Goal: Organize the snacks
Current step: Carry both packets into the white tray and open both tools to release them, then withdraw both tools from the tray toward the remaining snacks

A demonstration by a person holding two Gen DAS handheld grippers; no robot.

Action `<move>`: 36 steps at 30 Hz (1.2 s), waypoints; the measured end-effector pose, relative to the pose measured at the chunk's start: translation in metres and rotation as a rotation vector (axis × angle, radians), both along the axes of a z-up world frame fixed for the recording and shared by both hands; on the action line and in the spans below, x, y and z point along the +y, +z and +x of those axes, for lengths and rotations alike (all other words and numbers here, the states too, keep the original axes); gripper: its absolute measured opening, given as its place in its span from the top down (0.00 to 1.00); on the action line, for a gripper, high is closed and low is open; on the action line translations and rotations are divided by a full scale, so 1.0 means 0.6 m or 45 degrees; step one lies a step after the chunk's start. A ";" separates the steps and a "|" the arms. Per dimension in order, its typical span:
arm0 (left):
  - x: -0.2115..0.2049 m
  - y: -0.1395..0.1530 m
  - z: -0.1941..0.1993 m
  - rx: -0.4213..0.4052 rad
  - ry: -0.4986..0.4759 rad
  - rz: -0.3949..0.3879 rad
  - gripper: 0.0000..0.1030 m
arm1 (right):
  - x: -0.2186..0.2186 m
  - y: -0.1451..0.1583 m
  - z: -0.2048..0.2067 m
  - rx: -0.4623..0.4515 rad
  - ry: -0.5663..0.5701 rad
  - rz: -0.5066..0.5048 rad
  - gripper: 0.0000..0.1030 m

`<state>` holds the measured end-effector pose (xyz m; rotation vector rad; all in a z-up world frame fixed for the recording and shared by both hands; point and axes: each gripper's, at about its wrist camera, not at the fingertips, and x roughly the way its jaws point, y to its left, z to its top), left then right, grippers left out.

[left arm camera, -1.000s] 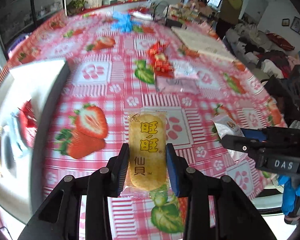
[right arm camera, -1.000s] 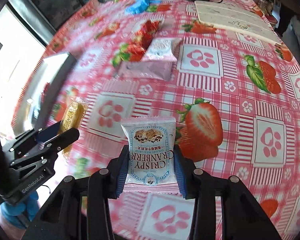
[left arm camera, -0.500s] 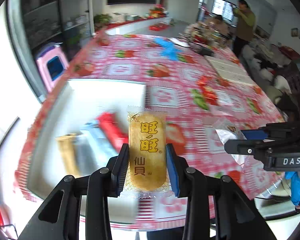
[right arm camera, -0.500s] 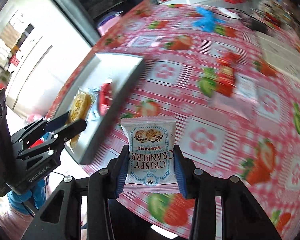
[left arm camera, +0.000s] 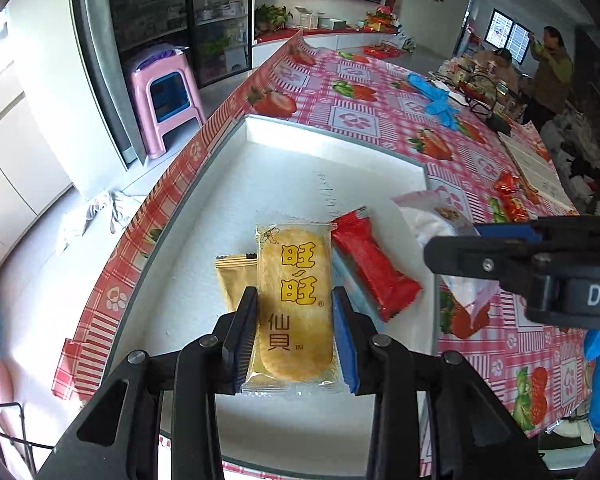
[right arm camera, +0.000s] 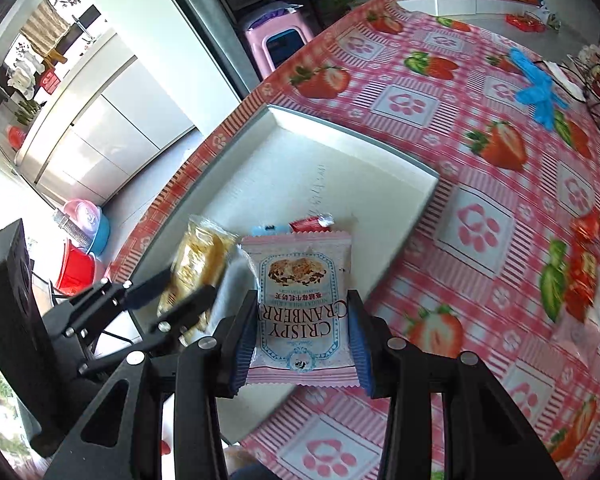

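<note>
Left wrist view — left gripper (left arm camera: 295, 334) clamps rice cracker pack (left arm camera: 295, 304) over white tray (left arm camera: 336, 138); right gripper (right arm camera: 303, 342) clamps cranberry crisp pack (right arm camera: 300, 304) — strawberry tablecloth (right arm camera: 480, 92).

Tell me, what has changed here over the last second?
Both hands swung from the middle of the strawberry tablecloth over to the white tray. The left gripper now holds its yellow rice cracker above the packets already in the tray, and the right gripper brings the cranberry packet beside it. Nothing was let go: both snacks stay clamped as before.
</note>
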<state>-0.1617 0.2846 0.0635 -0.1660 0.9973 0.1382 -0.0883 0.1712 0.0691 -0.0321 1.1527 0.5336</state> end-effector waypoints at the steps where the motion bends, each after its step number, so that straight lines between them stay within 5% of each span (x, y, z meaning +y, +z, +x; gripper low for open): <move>1: 0.002 -0.003 -0.001 0.002 0.001 0.000 0.62 | 0.009 -0.003 0.005 0.003 0.003 -0.009 0.58; 11: 0.004 -0.033 0.015 0.035 -0.008 0.001 0.59 | 0.045 -0.045 0.044 0.055 -0.006 -0.051 0.58; 13: 0.000 -0.033 0.016 0.034 -0.009 0.017 0.26 | 0.046 -0.045 0.046 0.049 -0.008 -0.064 0.57; 15: -0.003 -0.027 0.012 0.003 0.004 0.034 0.17 | 0.047 -0.044 0.047 0.033 -0.006 -0.086 0.46; 17: -0.009 -0.018 0.009 -0.014 -0.009 0.046 0.17 | 0.042 -0.036 0.046 -0.007 -0.024 -0.093 0.01; 23: -0.048 0.017 0.010 -0.059 -0.070 0.116 0.17 | -0.015 -0.008 0.027 -0.105 -0.068 -0.128 0.00; 27: -0.103 0.039 0.022 -0.108 -0.138 0.065 0.17 | -0.088 -0.001 0.019 -0.147 -0.149 -0.210 0.00; 36: -0.284 -0.012 0.064 -0.005 -0.378 0.021 0.17 | -0.364 -0.016 0.070 -0.108 -0.603 -0.274 0.00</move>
